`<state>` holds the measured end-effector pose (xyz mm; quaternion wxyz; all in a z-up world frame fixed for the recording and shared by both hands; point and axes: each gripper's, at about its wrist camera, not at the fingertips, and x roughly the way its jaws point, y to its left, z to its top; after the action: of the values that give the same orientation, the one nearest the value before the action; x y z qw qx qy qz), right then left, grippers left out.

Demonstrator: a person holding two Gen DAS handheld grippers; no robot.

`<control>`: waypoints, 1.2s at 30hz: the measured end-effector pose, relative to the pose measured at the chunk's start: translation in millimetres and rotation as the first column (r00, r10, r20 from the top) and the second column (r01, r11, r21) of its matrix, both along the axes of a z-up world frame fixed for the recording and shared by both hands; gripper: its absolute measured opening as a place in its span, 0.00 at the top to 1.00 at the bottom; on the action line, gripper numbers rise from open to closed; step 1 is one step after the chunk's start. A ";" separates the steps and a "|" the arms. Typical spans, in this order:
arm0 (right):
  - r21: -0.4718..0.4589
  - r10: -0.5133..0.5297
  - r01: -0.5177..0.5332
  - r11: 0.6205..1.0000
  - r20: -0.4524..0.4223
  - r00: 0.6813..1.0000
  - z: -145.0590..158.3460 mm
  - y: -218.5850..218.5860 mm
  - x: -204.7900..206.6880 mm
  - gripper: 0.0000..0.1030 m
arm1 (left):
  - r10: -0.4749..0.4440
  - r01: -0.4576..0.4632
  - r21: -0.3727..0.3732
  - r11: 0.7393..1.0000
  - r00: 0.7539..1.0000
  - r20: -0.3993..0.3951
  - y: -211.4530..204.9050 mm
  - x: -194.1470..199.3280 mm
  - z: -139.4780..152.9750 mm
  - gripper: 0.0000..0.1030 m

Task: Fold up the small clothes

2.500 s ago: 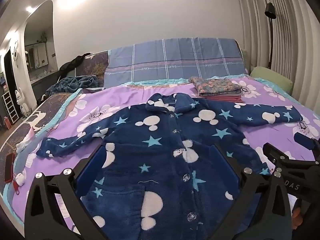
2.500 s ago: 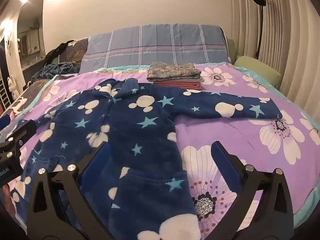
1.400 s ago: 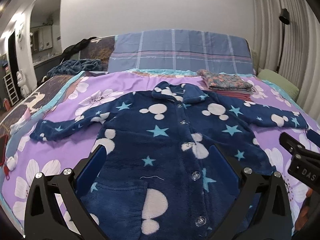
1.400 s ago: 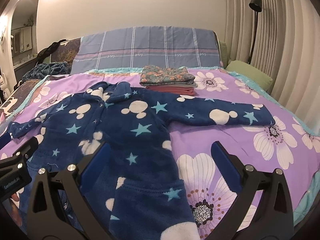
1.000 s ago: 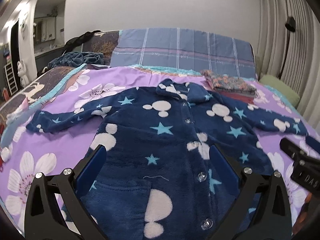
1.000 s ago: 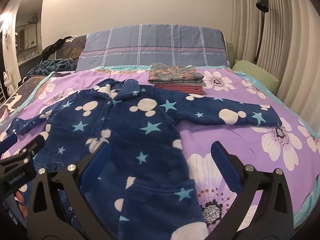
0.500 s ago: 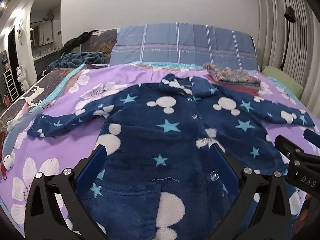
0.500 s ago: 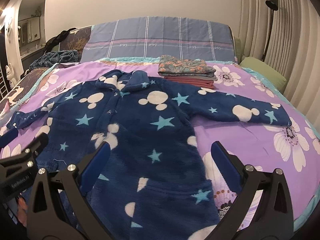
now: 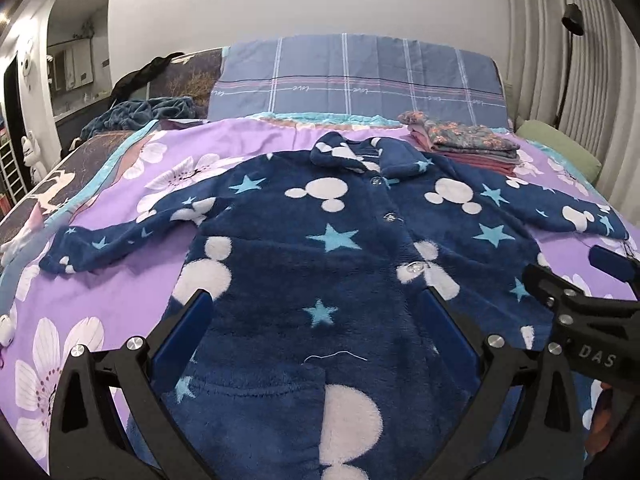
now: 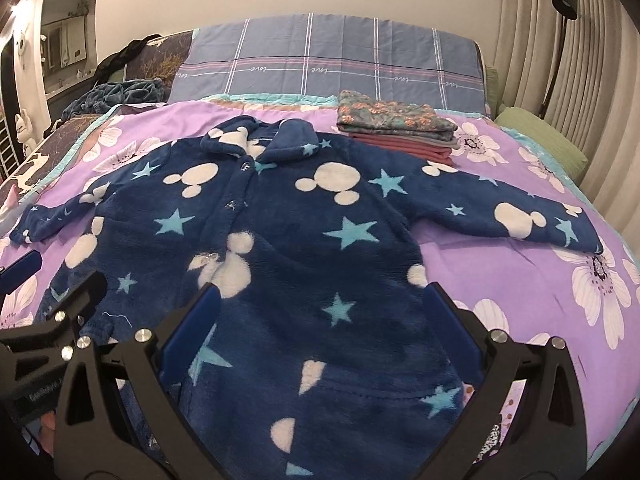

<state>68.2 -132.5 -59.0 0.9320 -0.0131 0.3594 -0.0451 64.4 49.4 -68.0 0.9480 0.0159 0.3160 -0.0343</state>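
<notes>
- A navy fleece pyjama jacket (image 9: 320, 248), printed with white mouse-head shapes and pale blue stars, is laid flat and face up on the purple floral bedspread (image 9: 132, 172) of the bed, buttoned down the front, collar toward the headboard.
- Both sleeves are spread straight out to the sides: the garment's left-hand sleeve (image 9: 120, 236) runs toward the bed's edge, the other sleeve (image 10: 504, 212) runs toward the curtain side.
- No fold is seen in the jacket; the folding of this piece is judged not yet begun, with sleeves and body all left to be turned in.
- A stack of folded clothes (image 10: 396, 126), a floral piece on top of reddish ones, is set near the headboard just beyond the jacket's shoulder; these are judged to be pieces already finished.
- The left tongs (image 9: 316, 320) are held low over the jacket's lower front, spread wide, with nothing between the blue pads.
- The right tongs (image 10: 320, 312) are held over the hem side nearer the curtain, likewise spread wide and empty.
- Each tool is seen at the edge of the other's view, so the two are held side by side, close together, both pointed toward the collar.
- Whether either tool touches the fleece cannot be told.
</notes>
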 end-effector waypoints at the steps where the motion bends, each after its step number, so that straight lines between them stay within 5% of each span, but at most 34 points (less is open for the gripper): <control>1: 0.000 0.003 -0.003 1.000 -0.002 1.000 -0.6 1.0 0.8 0.02 | -0.004 0.004 -0.003 1.000 1.000 0.001 0.1 -0.1 0.1 0.01; 19: 0.009 -0.005 0.005 1.000 0.012 1.000 5.0 1.1 -10.8 0.02 | -0.023 0.024 -0.066 0.998 1.000 0.019 3.8 -9.1 3.4 0.01; 29: 0.099 0.070 -0.080 0.992 0.105 0.992 16.5 -8.0 -24.7 0.02 | -0.036 0.035 0.009 0.999 0.995 0.091 -2.1 -16.6 14.4 0.01; 33: 0.148 0.080 -0.093 0.985 0.088 0.993 14.9 -16.9 -18.1 0.02 | -0.053 0.053 0.004 0.999 0.997 0.062 0.3 -10.2 12.2 0.01; 36: 0.105 0.067 -0.075 0.992 0.077 0.995 14.1 -22.1 -10.5 0.02 | -0.080 0.078 -0.072 0.994 0.997 -0.023 10.3 2.7 9.0 0.01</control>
<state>57.6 -154.6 -45.0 0.9450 0.0263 0.3260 0.0072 67.2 59.7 -59.0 0.9418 -0.0059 0.3257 -0.0831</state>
